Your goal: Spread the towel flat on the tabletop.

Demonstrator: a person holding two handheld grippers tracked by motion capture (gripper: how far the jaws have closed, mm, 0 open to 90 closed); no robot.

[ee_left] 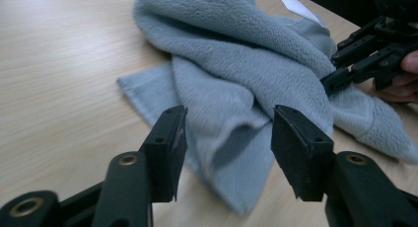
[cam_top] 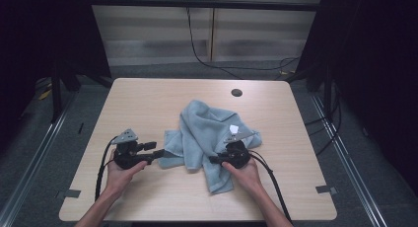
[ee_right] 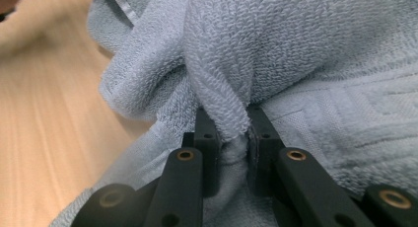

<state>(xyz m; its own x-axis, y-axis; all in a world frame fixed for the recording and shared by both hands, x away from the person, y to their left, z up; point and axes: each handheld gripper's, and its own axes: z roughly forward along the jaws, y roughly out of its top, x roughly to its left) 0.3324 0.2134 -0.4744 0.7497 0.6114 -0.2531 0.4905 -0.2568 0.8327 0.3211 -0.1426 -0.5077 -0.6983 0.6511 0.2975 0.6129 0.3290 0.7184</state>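
towel [cam_top: 207, 133]: crumpled at mid surface [cam_top: 148, 98]
left hand-held gripper [cam_top: 158, 153]: at towel's left edge
right hand-held gripper [cam_top: 213, 159]: on towel's right part

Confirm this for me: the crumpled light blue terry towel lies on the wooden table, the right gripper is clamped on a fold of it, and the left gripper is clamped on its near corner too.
Not quite. The left gripper is open: in the left gripper view its jaws stand apart with the crumpled light blue terry towel beyond them, unpinched. The rest holds: the towel lies on the wooden table, and the right gripper is clamped on a fold.
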